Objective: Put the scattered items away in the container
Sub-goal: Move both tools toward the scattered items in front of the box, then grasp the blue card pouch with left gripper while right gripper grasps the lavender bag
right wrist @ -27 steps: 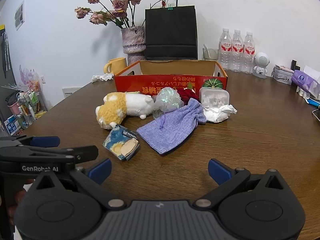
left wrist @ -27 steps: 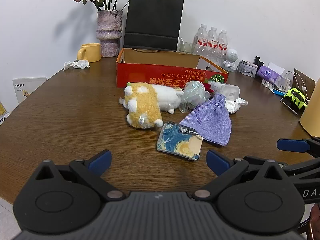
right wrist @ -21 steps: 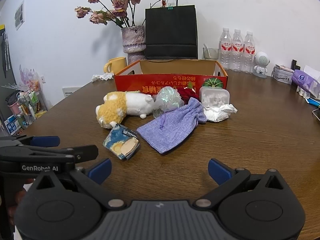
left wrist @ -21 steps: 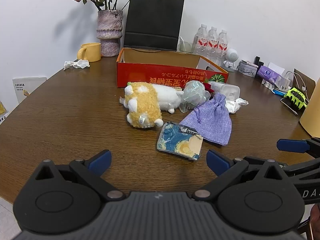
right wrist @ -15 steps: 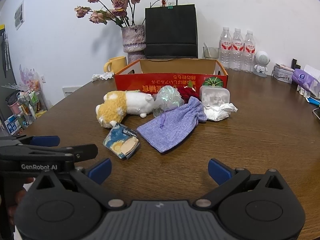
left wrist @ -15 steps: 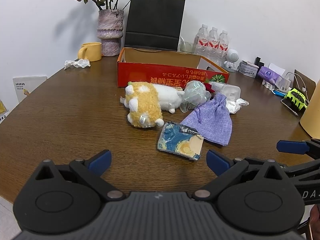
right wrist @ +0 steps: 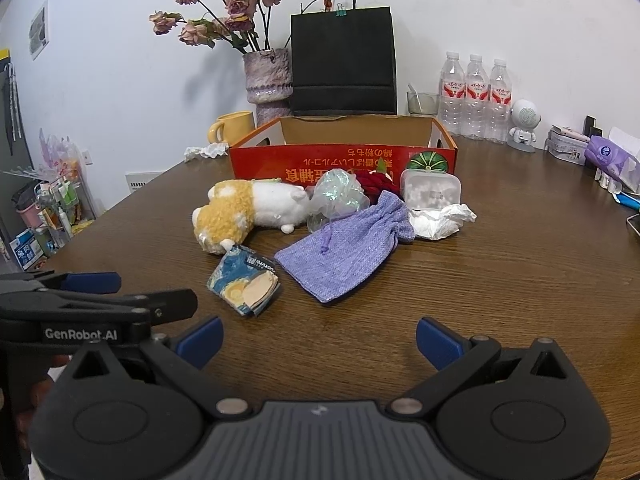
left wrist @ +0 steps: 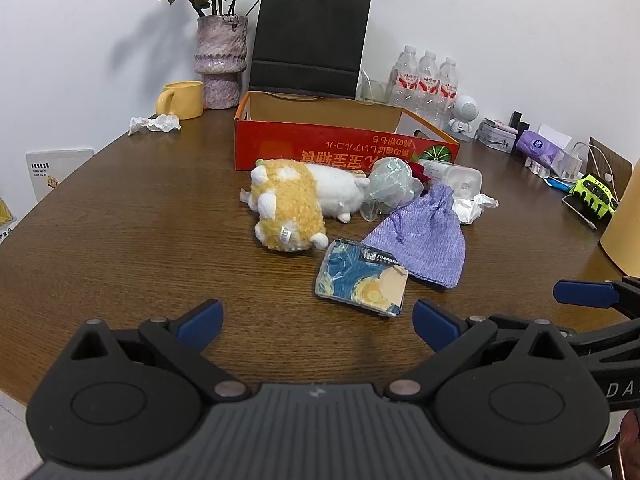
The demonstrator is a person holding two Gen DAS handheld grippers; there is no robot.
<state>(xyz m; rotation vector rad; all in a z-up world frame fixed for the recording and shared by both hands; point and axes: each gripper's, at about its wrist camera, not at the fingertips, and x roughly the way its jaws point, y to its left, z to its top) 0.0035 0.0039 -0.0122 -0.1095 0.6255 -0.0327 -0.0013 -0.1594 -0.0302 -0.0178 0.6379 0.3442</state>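
The red cardboard box point(right wrist: 343, 160) stands open at the far middle of the wooden table point(right wrist: 500, 280), and just in front of it lie the scattered items: a yellow-and-white plush toy point(left wrist: 296, 204), a crumpled clear wrapper point(left wrist: 390, 188), a purple drawstring pouch point(right wrist: 348, 244) and, nearest, a blue painted packet point(left wrist: 362, 278). Both the left gripper point(left wrist: 316, 320) and the right gripper point(right wrist: 318, 338) hover at the near edge with jaws spread wide, holding nothing. A vase of dried roses point(right wrist: 268, 76) and a black paper bag point(right wrist: 343, 60) stand behind the box.
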